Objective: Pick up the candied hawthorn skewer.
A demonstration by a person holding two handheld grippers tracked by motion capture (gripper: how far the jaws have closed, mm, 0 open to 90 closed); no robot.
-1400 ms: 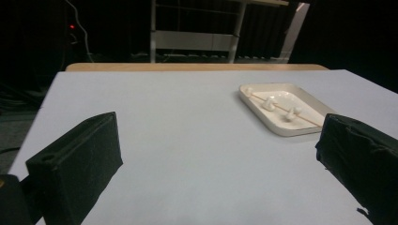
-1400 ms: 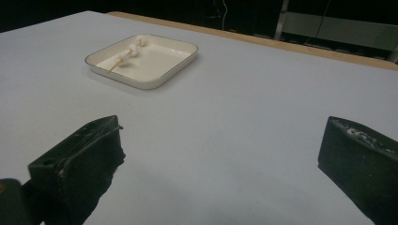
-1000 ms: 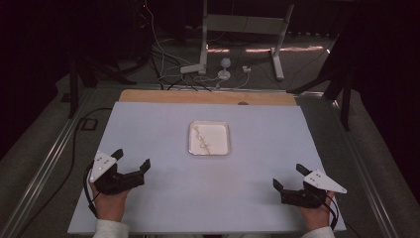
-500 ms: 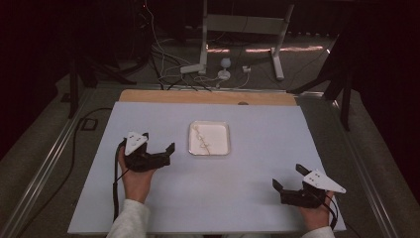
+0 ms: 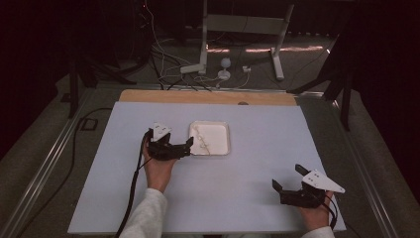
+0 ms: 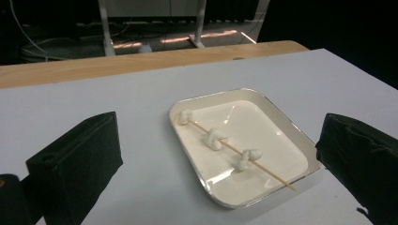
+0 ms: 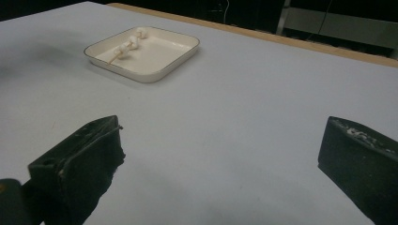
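I am looking down on a wide counter point(image 5: 237, 198) covered by a pale blue-grey sheet, with a strip of bare wood showing along its far edge. Beyond it a dark floor is carrying loose cables and the feet of a metal stand point(image 5: 237, 29).

Near the middle of the counter a shallow white square tray point(image 5: 220, 128) is sitting flat. My left tongs point(image 5: 190, 147) are hovering just beside the tray's left edge, held by a hand in a white sleeve, with a black cable trailing back toward me. In the left gripper view their two black jaws are standing wide apart, framing the tray point(image 6: 281, 126) and holding nothing.

My right tongs point(image 5: 286, 178) are resting well apart from the tray, close to the near right corner of the counter. Their jaws are also spread wide and gripping nothing, and in the right gripper view the tray point(image 7: 159, 63) is lying far off at upper left.

Inside the tray a thin wooden skewer point(image 6: 270, 176) is lying slantwise along the left side, threaded through three small white marshmallow-like pieces point(image 6: 214, 138) spaced along its length. Its bare end is pointing toward the tray's near rim.
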